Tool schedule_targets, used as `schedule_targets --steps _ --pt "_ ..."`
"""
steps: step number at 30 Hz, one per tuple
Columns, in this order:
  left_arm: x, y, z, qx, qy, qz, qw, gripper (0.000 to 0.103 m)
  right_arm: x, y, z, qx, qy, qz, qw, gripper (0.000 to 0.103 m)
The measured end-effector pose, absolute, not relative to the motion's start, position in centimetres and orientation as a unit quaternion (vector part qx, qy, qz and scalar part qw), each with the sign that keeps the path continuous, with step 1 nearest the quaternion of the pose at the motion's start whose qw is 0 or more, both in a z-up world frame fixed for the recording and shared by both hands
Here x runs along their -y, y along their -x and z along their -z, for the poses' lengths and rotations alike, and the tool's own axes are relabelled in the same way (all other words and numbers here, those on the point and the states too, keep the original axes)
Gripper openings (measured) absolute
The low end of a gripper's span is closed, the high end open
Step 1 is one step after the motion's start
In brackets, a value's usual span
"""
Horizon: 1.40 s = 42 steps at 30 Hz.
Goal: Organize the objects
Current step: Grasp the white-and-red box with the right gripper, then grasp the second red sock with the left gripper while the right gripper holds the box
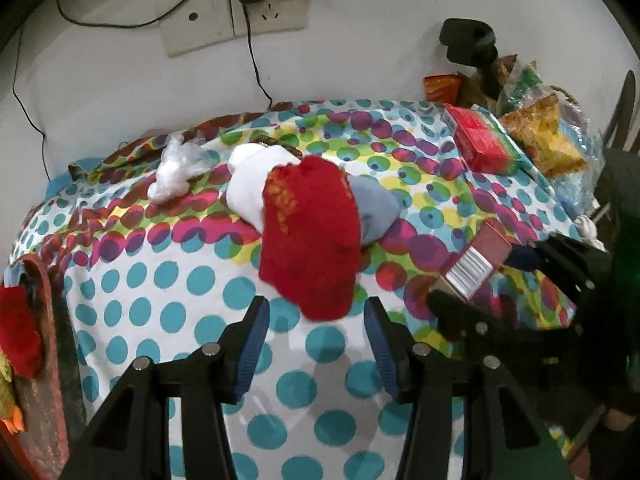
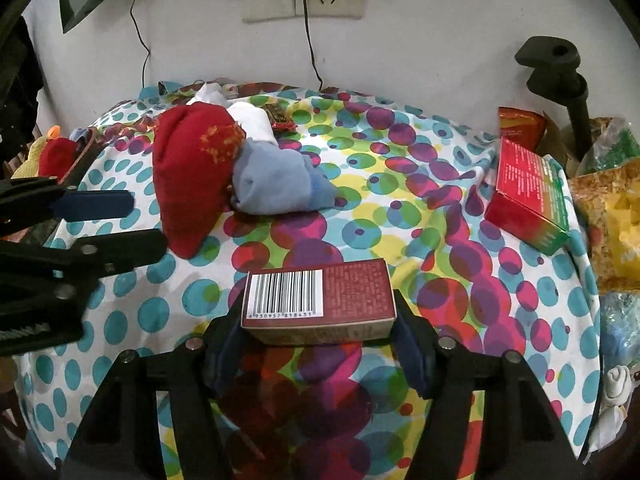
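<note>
A red sock (image 1: 312,232) lies over a white sock (image 1: 248,188) and a blue-grey sock (image 1: 376,208) in a pile on the dotted tablecloth (image 1: 160,312). My left gripper (image 1: 316,312) is open, and the red sock's near tip sits between its fingertips without touching the pads. My right gripper (image 2: 320,320) is shut on a maroon box (image 2: 320,296) with a barcode, gripped by its two ends just above the cloth. The right wrist view shows the sock pile (image 2: 192,176) at upper left with the left gripper (image 2: 132,224) beside it.
A red-and-green box (image 2: 528,196) lies at the right, with snack bags (image 2: 616,220) and a black stand (image 2: 560,76) behind it. Crumpled clear plastic (image 1: 176,168) sits left of the socks. A tray with a plush toy (image 1: 16,340) is at the left edge. A socket with cables (image 1: 236,16) is on the wall.
</note>
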<state>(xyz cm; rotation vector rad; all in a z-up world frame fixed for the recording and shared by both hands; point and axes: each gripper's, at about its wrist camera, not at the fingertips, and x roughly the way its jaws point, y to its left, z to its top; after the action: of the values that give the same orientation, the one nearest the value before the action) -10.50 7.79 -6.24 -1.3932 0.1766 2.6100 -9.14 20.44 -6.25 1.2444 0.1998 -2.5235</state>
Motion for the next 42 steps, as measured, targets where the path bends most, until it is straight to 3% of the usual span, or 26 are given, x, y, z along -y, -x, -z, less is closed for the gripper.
schedule_targets --steps 36,39,42 --pt "-5.9 15.6 9.3 -0.009 0.451 -0.890 0.062 0.052 -20.5 9.3 6.3 -0.080 -0.439 0.882 0.149 0.069" --pt "-5.6 15.6 9.2 0.004 0.455 -0.888 0.064 0.048 -20.5 9.3 6.3 -0.080 -0.439 0.882 0.149 0.069" --pt "-5.1 15.6 8.8 0.013 0.454 -0.889 0.062 0.032 -20.5 9.3 6.3 -0.080 -0.439 0.882 0.149 0.069"
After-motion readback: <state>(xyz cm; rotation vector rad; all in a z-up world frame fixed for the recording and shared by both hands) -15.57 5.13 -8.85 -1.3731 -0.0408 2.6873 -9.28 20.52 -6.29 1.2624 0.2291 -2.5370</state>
